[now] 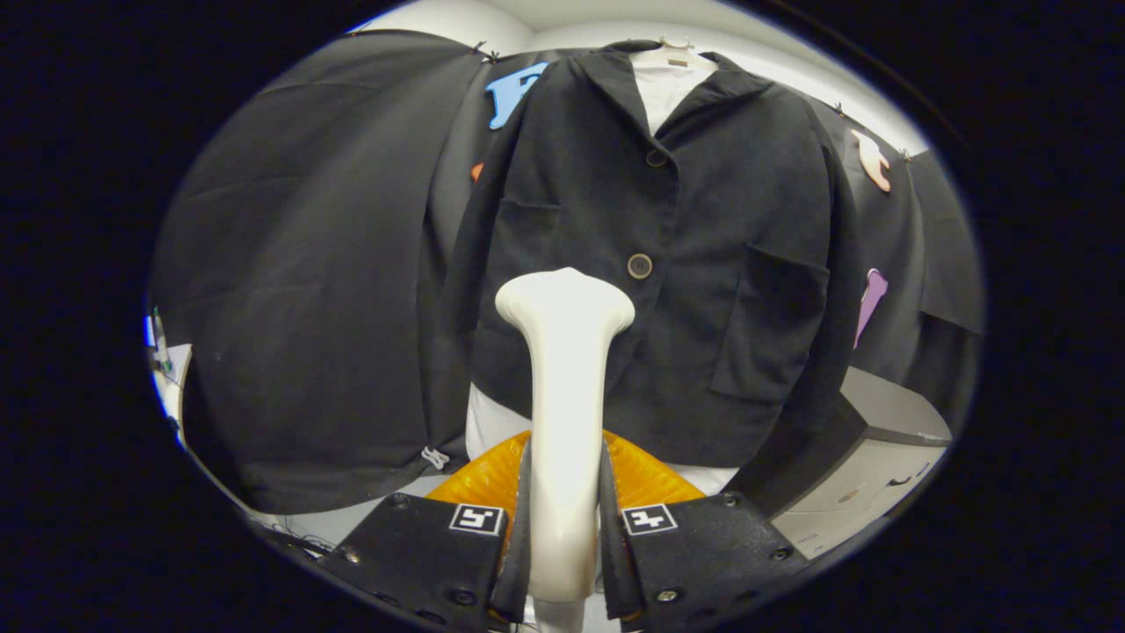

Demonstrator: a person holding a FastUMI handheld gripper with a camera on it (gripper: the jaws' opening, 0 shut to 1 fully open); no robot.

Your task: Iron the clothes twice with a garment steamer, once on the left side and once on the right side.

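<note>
**Steamer gripped, head raised before the jacket**

At the bottom centre, the gripper (564, 527) is closed on the white steamer (562, 422): both fingers (518, 536) press against the sides of its handle, which stands upright between them. The handle rises to a flared head in the middle of the frame, just below the jacket's lower button (639, 265). Whether the head touches the cloth cannot be told.

Behind the fingers, low in the frame, lies something ribbed and orange (479, 479).

Beyond it, a black jacket (703, 229) hangs on a white hanger (677, 44) at the top centre, over a white shirt (664, 88). It has a patch pocket (769, 325) right of centre.

At lower right, beyond the jacket's hem, stands a grey box (879, 440).
</note>
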